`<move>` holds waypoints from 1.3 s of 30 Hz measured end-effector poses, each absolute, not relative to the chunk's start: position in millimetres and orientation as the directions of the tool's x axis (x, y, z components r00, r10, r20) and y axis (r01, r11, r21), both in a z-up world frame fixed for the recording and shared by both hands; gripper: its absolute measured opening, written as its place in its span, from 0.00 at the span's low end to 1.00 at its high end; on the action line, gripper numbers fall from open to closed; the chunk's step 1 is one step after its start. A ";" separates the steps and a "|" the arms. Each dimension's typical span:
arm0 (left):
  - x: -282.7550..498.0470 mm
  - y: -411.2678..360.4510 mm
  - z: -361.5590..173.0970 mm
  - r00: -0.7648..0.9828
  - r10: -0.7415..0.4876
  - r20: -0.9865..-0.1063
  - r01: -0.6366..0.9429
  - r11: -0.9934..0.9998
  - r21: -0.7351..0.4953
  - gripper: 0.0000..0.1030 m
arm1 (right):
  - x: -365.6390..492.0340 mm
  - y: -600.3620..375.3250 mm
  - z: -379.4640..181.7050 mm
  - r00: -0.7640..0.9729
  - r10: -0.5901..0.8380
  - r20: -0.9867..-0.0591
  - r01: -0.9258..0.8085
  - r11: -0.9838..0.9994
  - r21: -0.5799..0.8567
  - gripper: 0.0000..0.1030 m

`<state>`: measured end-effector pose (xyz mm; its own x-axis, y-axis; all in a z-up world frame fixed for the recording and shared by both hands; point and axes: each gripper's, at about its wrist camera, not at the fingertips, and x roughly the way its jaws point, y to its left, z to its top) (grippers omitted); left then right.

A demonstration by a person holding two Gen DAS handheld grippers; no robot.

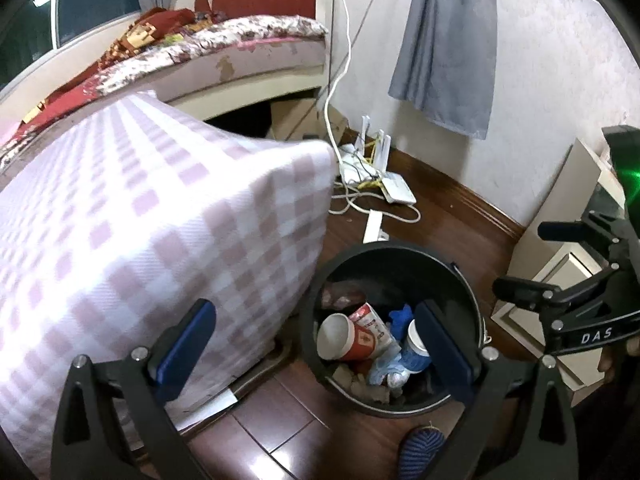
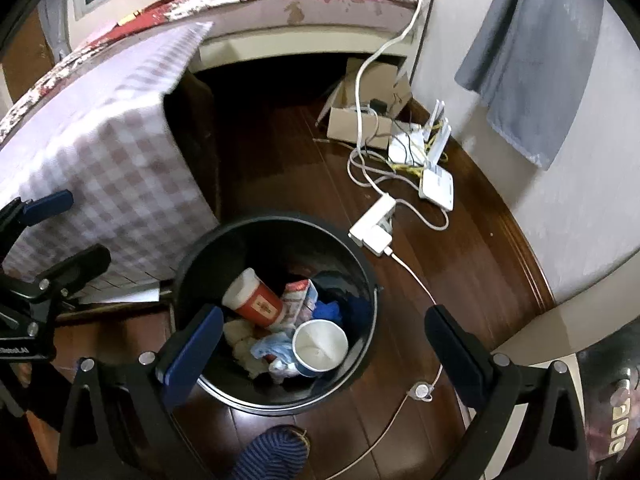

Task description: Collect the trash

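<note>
Both tools hang over the black bin on the wooden floor, so I'd judge a drop just finished or the next search is starting. The checked cloth crowds the bin's left side, with the bed far behind. Cables and a power strip lie right of the bin, a snag risk. Inside sit a red cup and a white-lined cup. The left hand-held gripper and right hand-held gripper are both spread, empty.

Black bin of cups, perhaps tissues
</note>
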<state>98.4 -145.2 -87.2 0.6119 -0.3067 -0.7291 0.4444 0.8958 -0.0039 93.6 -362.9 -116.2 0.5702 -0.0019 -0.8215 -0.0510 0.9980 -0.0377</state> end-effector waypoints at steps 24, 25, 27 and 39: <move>10.2 -64.6 21.6 0.760 -0.281 -0.586 0.368 0.929 0.032 0.99 | -3.7 -276.9 6.5 0.749 0.028 -0.663 -0.016 1.000 0.025 0.99; 5.8 -61.9 26.0 0.763 -0.285 -0.581 0.368 0.929 0.028 0.99 | -8.0 -272.4 10.7 0.755 0.022 -0.656 -0.016 1.000 0.016 0.99; -3.3 -56.5 35.1 0.777 -0.281 -0.563 0.359 0.933 0.030 0.99 | -16.4 -266.2 20.7 0.770 0.019 -0.638 -0.018 1.000 0.008 0.99; -45.6 -41.8 73.0 0.841 -0.256 -0.476 0.326 0.943 0.069 0.99 | -67.5 -249.8 69.7 0.839 -0.004 -0.545 -0.022 0.999 -0.041 0.99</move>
<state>-45.6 -41.8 73.0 0.8414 -0.2560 -0.4760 0.3261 0.9428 0.0693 -67.5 -249.8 69.7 0.8386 -0.0043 -0.5447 -0.0218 0.9989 -0.0413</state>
